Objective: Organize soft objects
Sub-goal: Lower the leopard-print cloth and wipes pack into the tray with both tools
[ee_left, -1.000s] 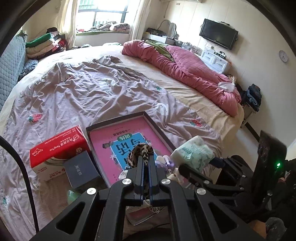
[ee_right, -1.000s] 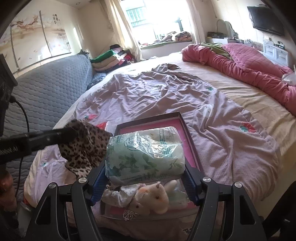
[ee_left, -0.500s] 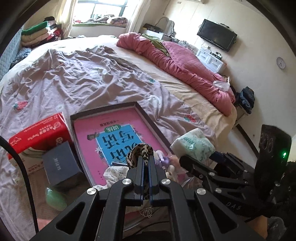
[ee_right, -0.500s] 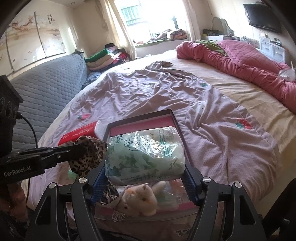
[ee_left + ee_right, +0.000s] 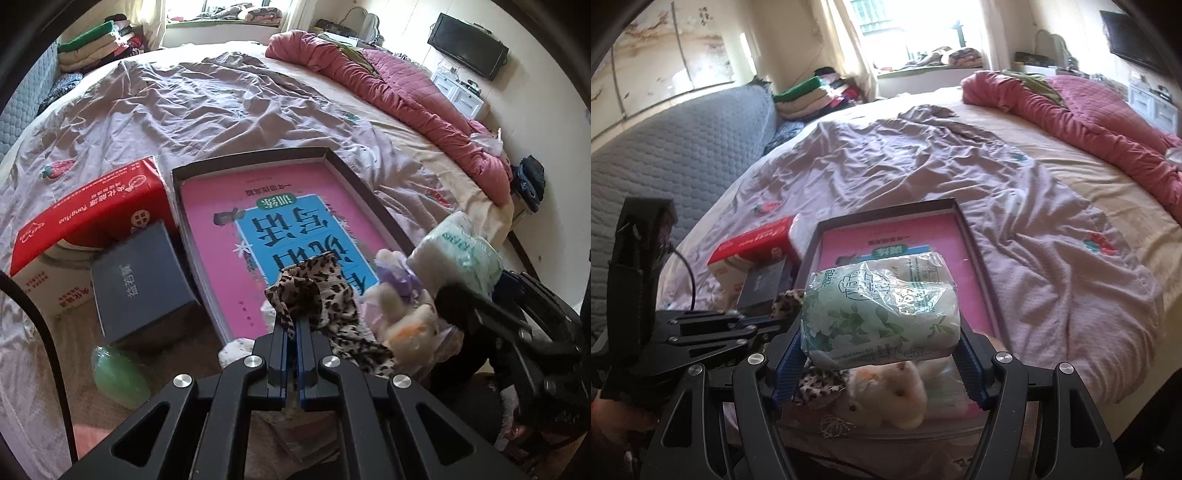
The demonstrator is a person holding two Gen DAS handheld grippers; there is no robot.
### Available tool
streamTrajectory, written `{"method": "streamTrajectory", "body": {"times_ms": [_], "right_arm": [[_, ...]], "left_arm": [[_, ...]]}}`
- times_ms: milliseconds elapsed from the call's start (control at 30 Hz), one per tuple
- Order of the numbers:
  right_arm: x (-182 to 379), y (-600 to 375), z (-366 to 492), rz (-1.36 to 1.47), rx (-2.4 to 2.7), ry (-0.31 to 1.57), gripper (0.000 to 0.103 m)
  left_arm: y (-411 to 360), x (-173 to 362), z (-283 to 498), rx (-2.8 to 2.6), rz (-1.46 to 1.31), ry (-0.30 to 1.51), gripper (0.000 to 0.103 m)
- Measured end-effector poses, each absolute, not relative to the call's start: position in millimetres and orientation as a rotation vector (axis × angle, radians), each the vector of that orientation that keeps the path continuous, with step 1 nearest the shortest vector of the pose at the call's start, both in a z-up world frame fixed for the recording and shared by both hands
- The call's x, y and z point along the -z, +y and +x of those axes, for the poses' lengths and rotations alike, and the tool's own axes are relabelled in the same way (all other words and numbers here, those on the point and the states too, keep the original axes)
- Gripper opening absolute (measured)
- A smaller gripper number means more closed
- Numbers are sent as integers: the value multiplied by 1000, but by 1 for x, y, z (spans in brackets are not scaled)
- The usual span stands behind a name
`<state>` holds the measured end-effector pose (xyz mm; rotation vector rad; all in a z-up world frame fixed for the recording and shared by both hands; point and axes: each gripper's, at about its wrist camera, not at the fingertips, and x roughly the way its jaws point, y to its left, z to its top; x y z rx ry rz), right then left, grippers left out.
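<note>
My left gripper (image 5: 294,325) is shut on a leopard-print cloth (image 5: 317,291), which hangs over the near end of a dark tray (image 5: 369,192) holding a pink book (image 5: 221,206). My right gripper (image 5: 881,354) is shut on a green-and-white tissue pack (image 5: 882,310), held above the tray's near end; the pack also shows in the left wrist view (image 5: 458,251). A cream plush toy (image 5: 886,395) lies under the pack, beside the cloth (image 5: 816,384). The plush also shows in the left wrist view (image 5: 399,310).
A red tissue box (image 5: 88,221), a dark grey box (image 5: 140,284) and a green bottle (image 5: 118,376) lie left of the tray on the mauve bedsheet (image 5: 221,110). A pink quilt (image 5: 406,92) lies far right. A blue padded headboard (image 5: 665,147) is at the left.
My left gripper has lowered with the leopard cloth toward the tray's near end, next to the plush toy. The right gripper still holds the tissue pack over the tray.
</note>
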<state>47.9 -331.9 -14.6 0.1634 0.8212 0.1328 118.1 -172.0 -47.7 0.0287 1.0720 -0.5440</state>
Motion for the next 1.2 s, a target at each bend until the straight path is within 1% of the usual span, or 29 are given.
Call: {"method": "streamTrajectory", "body": {"times_ms": [200,633,1200], "right_arm": [[26,-324,51,175,-189,848,73],[43,-297,60,62,-262,909,73],[54,-287,69,14,-296,909,73]], "left_arm": [[-165,55,124,530,3,1081,4],[-164,60,132,533,1,1082,3],[-171,64,141,515,42,1085,4]]}}
